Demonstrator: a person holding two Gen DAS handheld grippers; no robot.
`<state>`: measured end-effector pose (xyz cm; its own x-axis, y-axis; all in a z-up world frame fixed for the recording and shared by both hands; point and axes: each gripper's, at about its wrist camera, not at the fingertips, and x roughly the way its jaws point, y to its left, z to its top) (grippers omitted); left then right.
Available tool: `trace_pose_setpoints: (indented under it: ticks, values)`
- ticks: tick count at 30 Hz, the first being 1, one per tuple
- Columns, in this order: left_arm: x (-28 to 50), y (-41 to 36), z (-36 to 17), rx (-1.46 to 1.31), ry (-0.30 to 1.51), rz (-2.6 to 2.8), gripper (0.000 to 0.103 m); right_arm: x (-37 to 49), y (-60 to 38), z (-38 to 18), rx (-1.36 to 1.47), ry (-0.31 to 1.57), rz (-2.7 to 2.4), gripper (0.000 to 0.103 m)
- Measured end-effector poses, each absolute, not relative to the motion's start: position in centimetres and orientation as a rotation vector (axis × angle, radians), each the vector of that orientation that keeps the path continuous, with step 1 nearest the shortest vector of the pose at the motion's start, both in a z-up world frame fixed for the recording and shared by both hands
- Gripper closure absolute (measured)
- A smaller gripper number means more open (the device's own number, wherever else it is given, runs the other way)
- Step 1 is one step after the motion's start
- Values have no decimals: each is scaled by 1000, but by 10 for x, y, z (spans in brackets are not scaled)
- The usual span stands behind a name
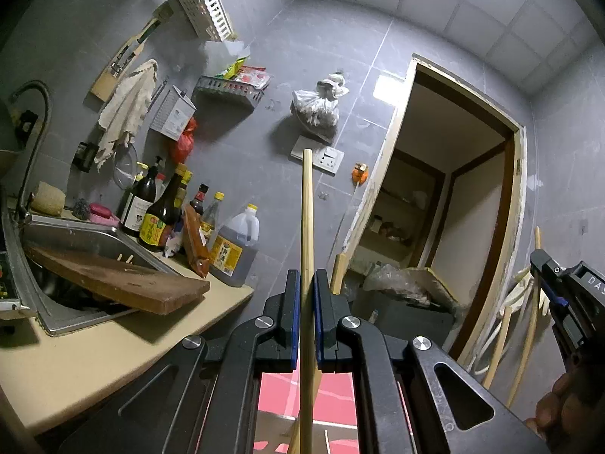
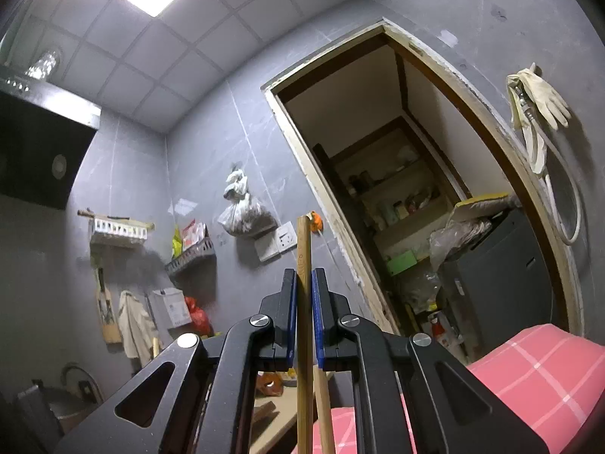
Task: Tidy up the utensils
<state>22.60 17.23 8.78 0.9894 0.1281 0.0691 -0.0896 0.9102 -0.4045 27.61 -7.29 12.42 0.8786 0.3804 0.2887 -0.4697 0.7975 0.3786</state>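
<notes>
In the left wrist view a pale bamboo chopstick (image 1: 307,208) stands upright, clamped between the blue pads of my left gripper (image 1: 306,276), which is shut on it. Its top end reaches well above the fingertips. My right gripper (image 2: 305,276) is shut on a darker bamboo chopstick (image 2: 304,242), also upright. A second stick (image 2: 323,408) shows just behind it, below the jaws. From the left wrist view the right gripper (image 1: 544,265) is at the far right edge, with a stick tip above it and a hand (image 1: 559,405) below. A white slotted utensil basket (image 1: 204,7) hangs on the grey wall.
A steel sink (image 1: 75,234) at left holds a tilted wooden cutting board (image 1: 124,283). Several sauce bottles (image 1: 162,212) line the beige counter (image 1: 94,359). An open doorway (image 1: 453,189) lies ahead, with a pink checked cloth (image 2: 529,370) below.
</notes>
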Motion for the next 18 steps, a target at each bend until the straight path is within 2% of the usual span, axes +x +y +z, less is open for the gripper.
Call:
trace_pose_setpoints:
  ticks: [18]
  values:
    - [224,148,67,-304,65,50,98,257,-58,95,279,-11,532,97]
